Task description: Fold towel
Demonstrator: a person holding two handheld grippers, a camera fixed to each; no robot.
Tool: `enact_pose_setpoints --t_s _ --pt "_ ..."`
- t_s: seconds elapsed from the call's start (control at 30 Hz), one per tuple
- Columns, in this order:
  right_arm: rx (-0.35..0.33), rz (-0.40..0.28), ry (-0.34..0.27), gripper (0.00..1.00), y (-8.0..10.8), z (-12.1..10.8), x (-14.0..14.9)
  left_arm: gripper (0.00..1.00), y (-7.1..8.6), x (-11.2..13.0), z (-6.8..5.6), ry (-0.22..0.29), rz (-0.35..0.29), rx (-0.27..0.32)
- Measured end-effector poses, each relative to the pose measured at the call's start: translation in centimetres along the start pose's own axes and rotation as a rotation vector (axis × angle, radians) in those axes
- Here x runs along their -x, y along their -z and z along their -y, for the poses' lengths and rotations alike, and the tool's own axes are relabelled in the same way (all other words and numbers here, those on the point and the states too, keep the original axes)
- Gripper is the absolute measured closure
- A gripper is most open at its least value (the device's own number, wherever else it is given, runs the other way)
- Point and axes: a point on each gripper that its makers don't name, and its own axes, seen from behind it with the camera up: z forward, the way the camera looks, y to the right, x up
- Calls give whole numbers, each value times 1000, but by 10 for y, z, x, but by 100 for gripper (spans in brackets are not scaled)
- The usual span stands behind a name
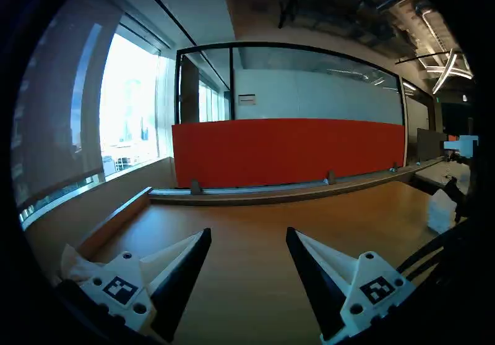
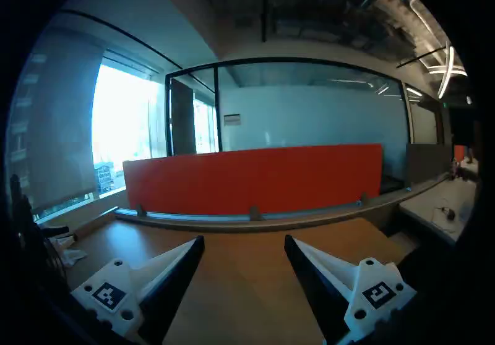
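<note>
you hold both claws over the wooden desk (image 1: 260, 215): the left gripper (image 1: 248, 230) has its 2 fingers apart with nothing between them, and so does the right gripper (image 2: 244, 238). a crumpled white cloth, seemingly the towel (image 1: 73, 263) (image 2: 67, 253), lies off to their left. an orange partition (image 1: 284, 150) lines the desk's far side.

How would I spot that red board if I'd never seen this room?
Find the long wooden desk. Along its far edge stands the red board, in front of the glass wall. It is the one bright red, solid panel among wood and glass.
</note>
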Motion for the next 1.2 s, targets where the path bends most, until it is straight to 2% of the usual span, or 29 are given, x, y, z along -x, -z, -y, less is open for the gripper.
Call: enact_pose_setpoints --t_s 0.47,0.77,1.2 --pt "6 3 12 0 -6 2 26 11 -2 47 12 54 -82 -45" --pt "-2 -12 22 0 -6 1 44 11 -4 73 3 72 -119 -43" --pt "9 -31 24 0 -3 -14 54 11 -3 87 5 61 -163 -70"
